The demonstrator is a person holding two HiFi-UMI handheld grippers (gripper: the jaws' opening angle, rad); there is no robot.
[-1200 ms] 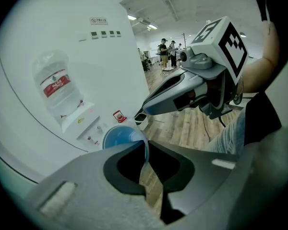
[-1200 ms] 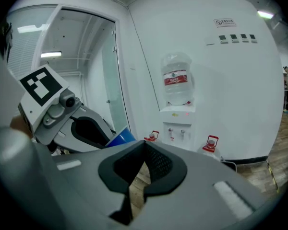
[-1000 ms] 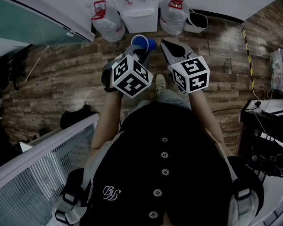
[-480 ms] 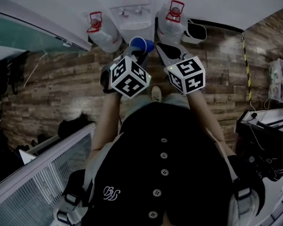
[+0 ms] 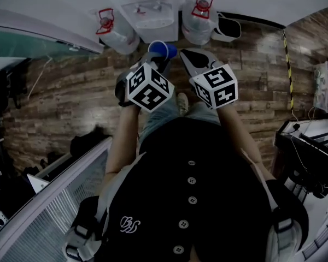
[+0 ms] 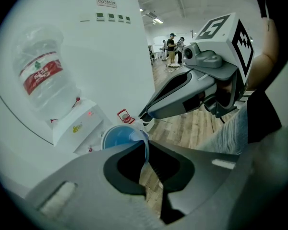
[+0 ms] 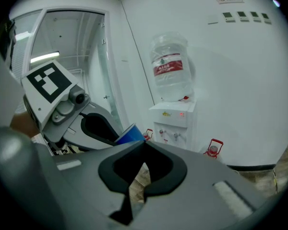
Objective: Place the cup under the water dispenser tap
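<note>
A blue cup (image 5: 163,49) hangs in front of me, tilted, its rim pinched by my left gripper (image 5: 160,60). In the left gripper view the cup's wall (image 6: 119,137) sits between the shut jaws of that left gripper (image 6: 145,146). The white water dispenser (image 5: 148,7) stands against the wall just beyond the cup, with a bottle (image 7: 169,68) on top and its taps (image 7: 169,136) facing me. My right gripper (image 5: 187,54) floats beside the cup on its right. The right gripper (image 7: 143,143) is shut and holds nothing.
Two spare water bottles with red handles (image 5: 113,30) (image 5: 199,16) stand on the wooden floor, one on each side of the dispenser. A white bin (image 5: 228,27) sits further right. A glass partition (image 5: 33,37) runs at left, and a desk with cables (image 5: 311,146) at right.
Both grippers and the cup have moved forward toward the dispenser, which now shows nearer and fuller at the top of the head view. The grip on the cup is unchanged.
</note>
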